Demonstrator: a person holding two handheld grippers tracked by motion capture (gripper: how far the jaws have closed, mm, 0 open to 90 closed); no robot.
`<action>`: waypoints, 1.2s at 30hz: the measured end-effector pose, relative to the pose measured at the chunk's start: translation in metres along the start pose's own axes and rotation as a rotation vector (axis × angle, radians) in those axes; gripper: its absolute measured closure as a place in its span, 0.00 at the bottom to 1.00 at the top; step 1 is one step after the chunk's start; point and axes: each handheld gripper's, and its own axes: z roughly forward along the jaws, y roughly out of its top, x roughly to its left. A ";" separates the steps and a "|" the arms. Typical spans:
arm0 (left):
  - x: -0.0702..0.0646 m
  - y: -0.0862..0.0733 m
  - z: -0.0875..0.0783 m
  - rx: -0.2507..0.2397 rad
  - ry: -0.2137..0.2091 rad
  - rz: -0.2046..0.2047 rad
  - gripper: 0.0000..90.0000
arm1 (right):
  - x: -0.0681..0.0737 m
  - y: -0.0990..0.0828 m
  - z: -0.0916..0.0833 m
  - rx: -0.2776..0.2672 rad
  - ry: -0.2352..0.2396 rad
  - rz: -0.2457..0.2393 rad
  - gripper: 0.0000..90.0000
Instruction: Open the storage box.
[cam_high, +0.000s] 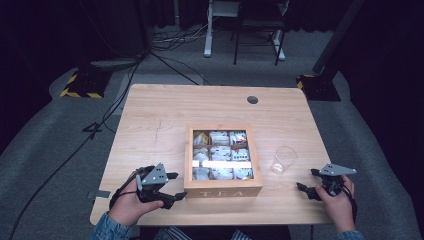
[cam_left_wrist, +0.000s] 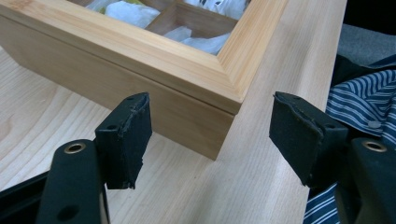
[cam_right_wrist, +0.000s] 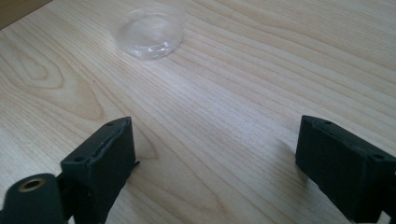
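Note:
A wooden tea box marked TEA stands at the middle of the table, its glass lid down over several compartments of tea bags. My left gripper is open just left of the box's front left corner. In the left gripper view that box corner lies just ahead of the gap in my left gripper, and neither pad touches it. A clear empty glass stands right of the box. My right gripper is open near the front right edge. In the right gripper view my right gripper holds nothing, and the glass is farther ahead.
The light wooden table has a round cable hole at the back right. Its front edge runs close beside the left gripper, with a striped sleeve past it. Cables, stands and a chair base are on the grey floor behind.

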 end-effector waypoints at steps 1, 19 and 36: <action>-0.001 0.000 0.001 -0.004 -0.005 -0.006 0.34 | 0.000 0.000 0.000 0.000 0.000 0.000 0.13; -0.003 -0.003 0.017 0.003 0.048 0.057 0.50 | 0.000 0.000 0.000 0.000 0.000 0.000 0.13; -0.003 -0.001 0.017 -0.003 0.043 0.035 0.50 | 0.000 0.000 0.000 0.000 0.000 -0.002 0.14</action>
